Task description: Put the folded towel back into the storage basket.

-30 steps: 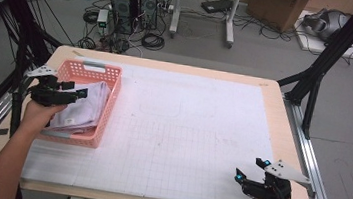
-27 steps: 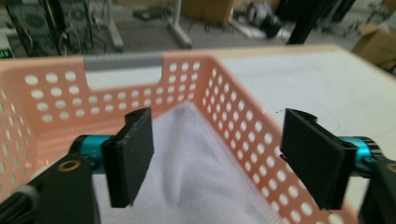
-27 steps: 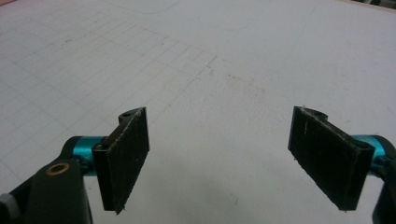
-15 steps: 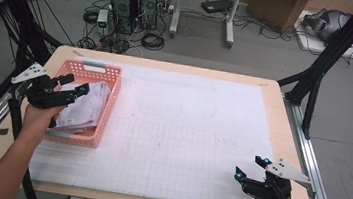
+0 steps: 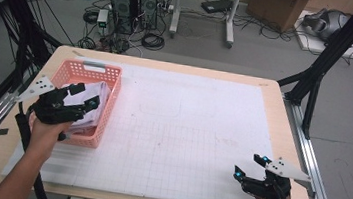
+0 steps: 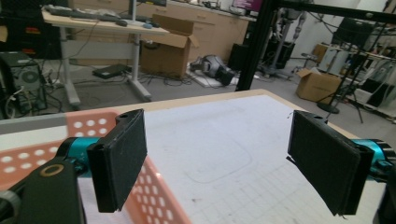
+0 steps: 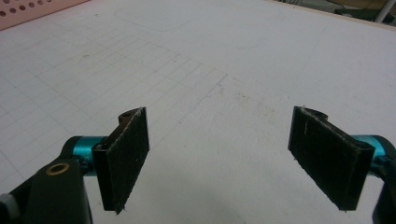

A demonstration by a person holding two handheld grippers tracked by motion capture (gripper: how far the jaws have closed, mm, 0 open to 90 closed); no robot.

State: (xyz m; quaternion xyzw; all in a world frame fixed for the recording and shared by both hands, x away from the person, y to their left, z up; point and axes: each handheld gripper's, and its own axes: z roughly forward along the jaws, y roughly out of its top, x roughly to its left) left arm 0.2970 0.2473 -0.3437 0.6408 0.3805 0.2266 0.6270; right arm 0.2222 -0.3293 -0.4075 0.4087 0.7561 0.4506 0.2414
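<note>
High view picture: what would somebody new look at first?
Probably the pink basket at the left end of the table, with pale cloth lying in it. The left gripper hangs over that cloth with its jaws wide apart and nothing between them; they have just been opening. The right gripper sits open near the front right corner of the white mat.

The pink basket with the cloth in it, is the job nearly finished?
Looks nearly done: the white cloth lies in the pink basket. The left gripper is above it, fingers just opened, holding nothing. The right gripper waits open near the mat.
</note>
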